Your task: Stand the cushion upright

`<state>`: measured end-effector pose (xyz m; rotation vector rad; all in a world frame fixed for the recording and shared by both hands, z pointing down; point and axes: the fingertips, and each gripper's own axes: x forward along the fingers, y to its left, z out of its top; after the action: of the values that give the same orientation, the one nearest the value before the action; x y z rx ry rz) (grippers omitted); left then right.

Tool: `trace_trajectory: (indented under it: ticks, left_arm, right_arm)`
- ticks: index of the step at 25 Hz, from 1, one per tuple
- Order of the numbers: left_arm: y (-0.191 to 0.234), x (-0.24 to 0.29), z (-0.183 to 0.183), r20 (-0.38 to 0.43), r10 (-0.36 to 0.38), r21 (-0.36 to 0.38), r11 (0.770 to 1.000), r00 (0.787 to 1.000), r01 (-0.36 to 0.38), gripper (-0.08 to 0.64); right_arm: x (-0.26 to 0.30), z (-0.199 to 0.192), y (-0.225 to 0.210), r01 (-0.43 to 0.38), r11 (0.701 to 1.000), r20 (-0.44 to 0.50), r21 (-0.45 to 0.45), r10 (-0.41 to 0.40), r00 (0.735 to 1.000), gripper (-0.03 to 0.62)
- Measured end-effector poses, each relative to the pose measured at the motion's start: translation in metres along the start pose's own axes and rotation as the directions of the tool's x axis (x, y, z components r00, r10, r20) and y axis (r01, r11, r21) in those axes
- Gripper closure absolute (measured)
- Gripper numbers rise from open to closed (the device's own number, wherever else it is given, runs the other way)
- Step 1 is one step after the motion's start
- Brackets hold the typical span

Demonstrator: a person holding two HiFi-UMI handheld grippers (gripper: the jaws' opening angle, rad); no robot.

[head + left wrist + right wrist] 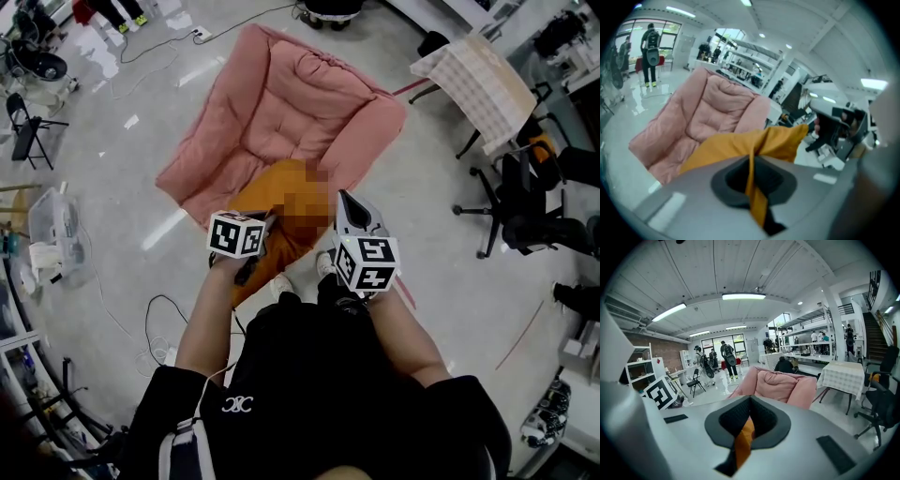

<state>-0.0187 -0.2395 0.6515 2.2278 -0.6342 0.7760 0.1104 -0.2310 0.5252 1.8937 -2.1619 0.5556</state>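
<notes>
The orange cushion (pixel 270 192) hangs in front of the person, just above the near edge of a big pink padded floor chair (pixel 281 112); a mosaic patch covers part of it. My left gripper (pixel 265 222) is shut on the cushion's left edge. In the left gripper view a fold of the orange cushion (pixel 740 144) runs pinched between the jaws of the left gripper (pixel 751 165). My right gripper (pixel 341 200) is shut on the cushion's right edge. The right gripper view shows an orange strip of the cushion (pixel 743 440) clamped in the right gripper (pixel 749 404).
A table with a checked cloth (pixel 480 80) and a black office chair (pixel 525 211) stand to the right. At the left are a folding chair (pixel 28 131) and a clear bin (pixel 52 230). A cable (pixel 159 314) lies on the floor. People stand far off (pixel 726 357).
</notes>
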Motion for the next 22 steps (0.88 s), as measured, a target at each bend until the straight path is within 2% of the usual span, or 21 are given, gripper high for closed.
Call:
trace_trajectory:
  ticks: [3,6,8,11,13,17,20,22]
  left_arm:
    - [0.008,-0.018,0.014,0.074,0.010,-0.071,0.997,0.997,-0.005,0.555]
    - [0.018,-0.042,0.033,0.168,0.026,-0.168,0.986,0.985,0.003,0.556]
    - [0.030,-0.062,0.045,0.238,0.045,-0.262,0.965,0.970,0.020,0.555]
    - [0.044,-0.088,0.060,0.348,0.070,-0.398,0.914,0.935,0.080,0.555]
    - [0.051,-0.103,0.071,0.420,0.095,-0.477,0.869,0.902,0.130,0.555]
    - [0.062,-0.125,0.096,0.551,0.151,-0.595,0.761,0.821,0.259,0.555]
    - [0.067,-0.141,0.117,0.637,0.190,-0.622,0.699,0.747,0.353,0.556]
    - [0.067,-0.151,0.133,0.698,0.211,-0.614,0.669,0.684,0.420,0.557]
  right_arm:
    - [0.005,0.005,0.004,-0.019,1.000,0.006,-0.006,0.019,1.000,0.595]
    - [0.009,0.011,0.008,-0.038,0.999,0.013,-0.010,0.038,0.999,0.595]
    - [0.011,0.014,0.011,-0.051,0.999,0.018,-0.016,0.051,0.999,0.595]
    - [0.014,0.020,0.015,-0.071,0.997,0.026,-0.024,0.071,0.997,0.595]
    - [0.016,0.023,0.015,-0.079,0.997,0.032,-0.026,0.079,0.996,0.595]
    - [0.018,0.031,0.011,-0.087,0.996,0.045,-0.030,0.088,0.995,0.595]
    - [0.017,0.036,0.005,-0.083,0.996,0.056,-0.029,0.085,0.995,0.595]
    - [0.017,0.040,-0.002,-0.077,0.997,0.064,-0.028,0.079,0.995,0.595]
